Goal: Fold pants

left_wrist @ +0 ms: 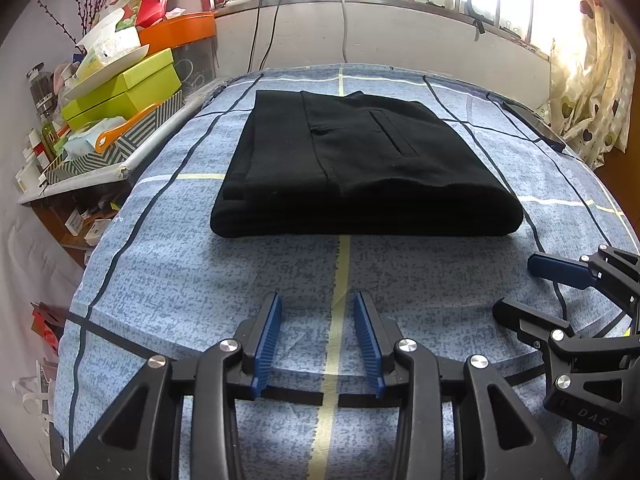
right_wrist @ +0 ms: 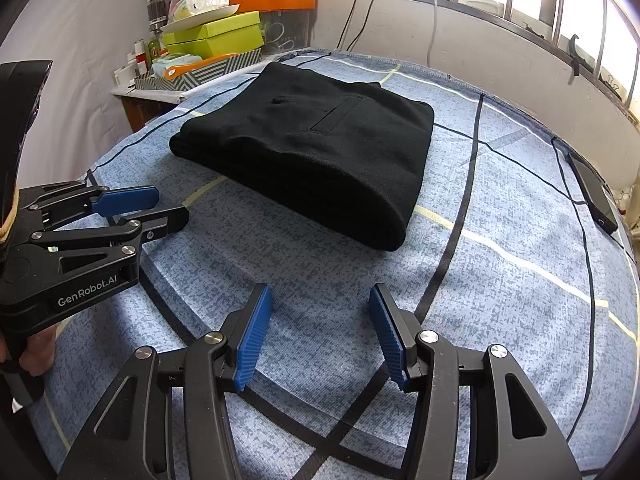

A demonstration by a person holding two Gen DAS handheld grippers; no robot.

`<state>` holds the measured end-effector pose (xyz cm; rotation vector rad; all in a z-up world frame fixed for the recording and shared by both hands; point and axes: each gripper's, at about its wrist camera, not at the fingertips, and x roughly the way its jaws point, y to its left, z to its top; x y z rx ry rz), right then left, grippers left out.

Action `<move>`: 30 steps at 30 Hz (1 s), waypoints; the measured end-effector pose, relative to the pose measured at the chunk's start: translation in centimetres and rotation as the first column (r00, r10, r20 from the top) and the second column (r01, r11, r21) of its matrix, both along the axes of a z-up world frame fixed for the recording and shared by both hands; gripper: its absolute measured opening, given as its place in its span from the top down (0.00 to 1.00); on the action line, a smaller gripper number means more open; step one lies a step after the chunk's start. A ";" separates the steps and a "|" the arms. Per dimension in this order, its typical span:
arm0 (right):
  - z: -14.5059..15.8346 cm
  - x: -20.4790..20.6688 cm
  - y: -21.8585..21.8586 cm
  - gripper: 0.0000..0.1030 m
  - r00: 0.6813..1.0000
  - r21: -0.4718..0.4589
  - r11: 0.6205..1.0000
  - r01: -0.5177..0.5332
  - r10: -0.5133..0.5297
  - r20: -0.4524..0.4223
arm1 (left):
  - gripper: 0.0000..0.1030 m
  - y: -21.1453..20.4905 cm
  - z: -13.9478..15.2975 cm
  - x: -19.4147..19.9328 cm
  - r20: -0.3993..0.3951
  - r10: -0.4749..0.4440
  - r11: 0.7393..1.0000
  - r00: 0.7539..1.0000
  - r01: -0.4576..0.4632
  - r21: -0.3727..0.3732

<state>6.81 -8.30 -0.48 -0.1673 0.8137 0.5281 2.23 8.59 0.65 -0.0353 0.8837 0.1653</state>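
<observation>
**Both grippers hang open, side by side**

The left gripper (left_wrist: 318, 300) tilts downward with its blue-padded jaws parted and nothing between them. Just beside it, the right gripper (right_wrist: 320, 292) angles down the same way, jaws spread a little wider, also empty. Fingers (right_wrist: 38, 354) of a hand wrap the left handle.

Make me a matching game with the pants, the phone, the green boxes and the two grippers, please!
Things:
1. pants
2. phone
3. green boxes
4. left gripper and right gripper

States or places:
A. stacked on the cluttered side table
B. jaws open, nothing between them
C. folded in a black bundle on the blue bedsheet
D. lying flat at the bed's edge near the curtain

Pairs: 1-C, 2-D, 3-A, 4-B
</observation>
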 end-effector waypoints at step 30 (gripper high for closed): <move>0.0 0.0 0.0 0.49 1.000 0.002 1.000 0.000 0.000 -0.001 | 0.59 0.1 0.0 0.0 0.001 0.006 1.000 1.000 -0.006 -0.015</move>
